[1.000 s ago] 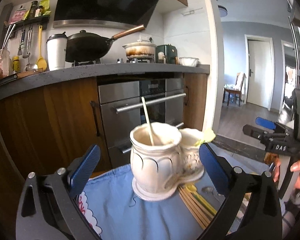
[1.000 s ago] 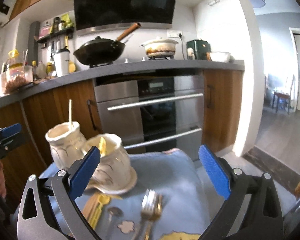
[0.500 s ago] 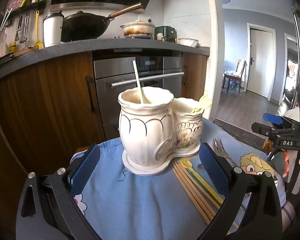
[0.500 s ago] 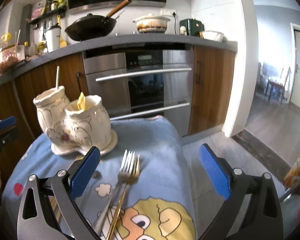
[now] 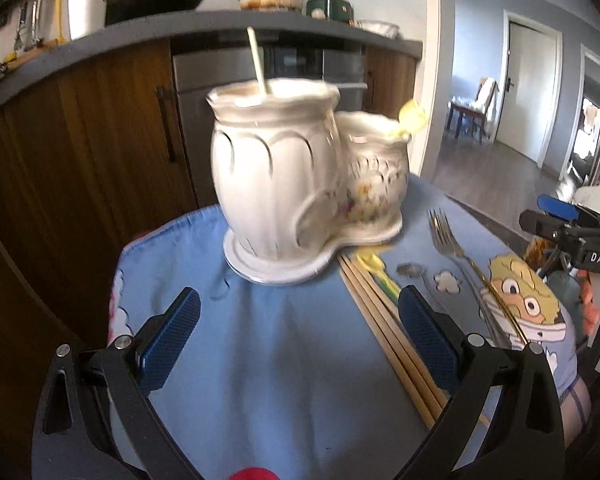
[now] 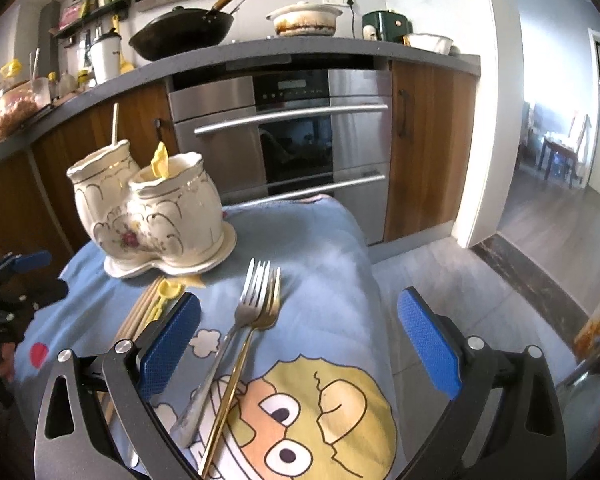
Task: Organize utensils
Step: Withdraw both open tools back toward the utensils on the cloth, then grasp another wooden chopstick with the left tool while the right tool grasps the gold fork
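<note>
Both hand-held grippers had dropped lower and drawn back over the past second, so more of the blue cloth (image 6: 324, 240) came into sight. Left hand-held gripper (image 5: 300, 334) hung with its blue pads spread wide and empty above the cloth's near-left part. Just right of it lay a bundle of wooden chopsticks (image 5: 384, 332) with a yellow spoon (image 5: 374, 266) beside them, their far ends reaching the base of the white ceramic holder (image 5: 296, 184). That twin-pot holder stood near the table's far-left edge, a pale stick (image 5: 257, 60) rising from one pot and a yellow utensil (image 6: 160, 160) from the other. Right hand-held gripper (image 6: 299, 342) was likewise spread apart and gripped nothing, poised over a silver fork (image 6: 236, 328) and a gold fork (image 6: 256, 332) lying side by side, touching, on the cartoon print toward the table's right edge.
</note>
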Available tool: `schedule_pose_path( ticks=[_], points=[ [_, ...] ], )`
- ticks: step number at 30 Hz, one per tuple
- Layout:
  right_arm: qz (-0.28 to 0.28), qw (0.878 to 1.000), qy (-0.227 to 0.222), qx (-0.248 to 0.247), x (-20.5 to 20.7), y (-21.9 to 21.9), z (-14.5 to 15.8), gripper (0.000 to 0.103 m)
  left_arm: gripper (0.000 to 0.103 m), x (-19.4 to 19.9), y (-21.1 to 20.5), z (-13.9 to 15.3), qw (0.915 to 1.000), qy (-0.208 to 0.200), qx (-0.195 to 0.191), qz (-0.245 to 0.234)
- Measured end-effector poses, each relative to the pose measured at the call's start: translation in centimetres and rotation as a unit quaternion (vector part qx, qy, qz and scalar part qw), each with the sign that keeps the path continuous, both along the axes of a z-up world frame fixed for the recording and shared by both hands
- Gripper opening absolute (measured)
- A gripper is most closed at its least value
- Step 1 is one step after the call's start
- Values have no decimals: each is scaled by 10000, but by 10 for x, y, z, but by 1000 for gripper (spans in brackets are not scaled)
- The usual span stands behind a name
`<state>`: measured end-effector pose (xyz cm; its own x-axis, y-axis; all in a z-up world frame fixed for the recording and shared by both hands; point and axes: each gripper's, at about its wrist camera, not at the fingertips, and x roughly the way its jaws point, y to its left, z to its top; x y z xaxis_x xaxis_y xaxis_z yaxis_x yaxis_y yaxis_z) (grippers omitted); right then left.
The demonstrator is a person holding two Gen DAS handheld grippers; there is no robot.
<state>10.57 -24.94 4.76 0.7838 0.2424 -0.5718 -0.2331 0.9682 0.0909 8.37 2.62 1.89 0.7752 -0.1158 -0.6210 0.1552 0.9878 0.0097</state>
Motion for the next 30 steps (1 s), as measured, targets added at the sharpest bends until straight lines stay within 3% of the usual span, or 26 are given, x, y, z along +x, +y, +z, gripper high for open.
schedule_pose_path(
  ticks=[10, 15, 20, 22, 25, 27, 28, 30],
  points=[
    [146, 9989, 381, -232, 0, 9, -15, 98, 97, 4, -26, -31, 9968, 750, 242, -99],
    [196, 9978, 532, -337, 0, 14, -23, 97, 86, 5, -34, -45, 9937, 1065, 339, -101],
    [253, 9966, 677, -394, 1, 18, -29, 96, 83, 6, -35, -50, 9928, 1156, 308, -22],
    [276, 9962, 722, -400, 2, 20, -31, 94, 76, 9, -37, -50, 9924, 1190, 327, -9],
    [282, 9946, 902, -428, 5, 23, -36, 79, 63, 12, -41, -51, 9911, 1293, 282, -139],
    [319, 9937, 986, -423, 6, 26, -38, 64, 40, 13, -45, -50, 9899, 1351, 177, -381],
    [339, 9934, 1012, -416, 6, 27, -39, 61, 36, 14, -47, -49, 9897, 1351, 197, -428],
    [431, 9921, 1119, -372, 8, 31, -41, 48, 18, 14, -51, -48, 9888, 1367, 235, -543]
  ],
)
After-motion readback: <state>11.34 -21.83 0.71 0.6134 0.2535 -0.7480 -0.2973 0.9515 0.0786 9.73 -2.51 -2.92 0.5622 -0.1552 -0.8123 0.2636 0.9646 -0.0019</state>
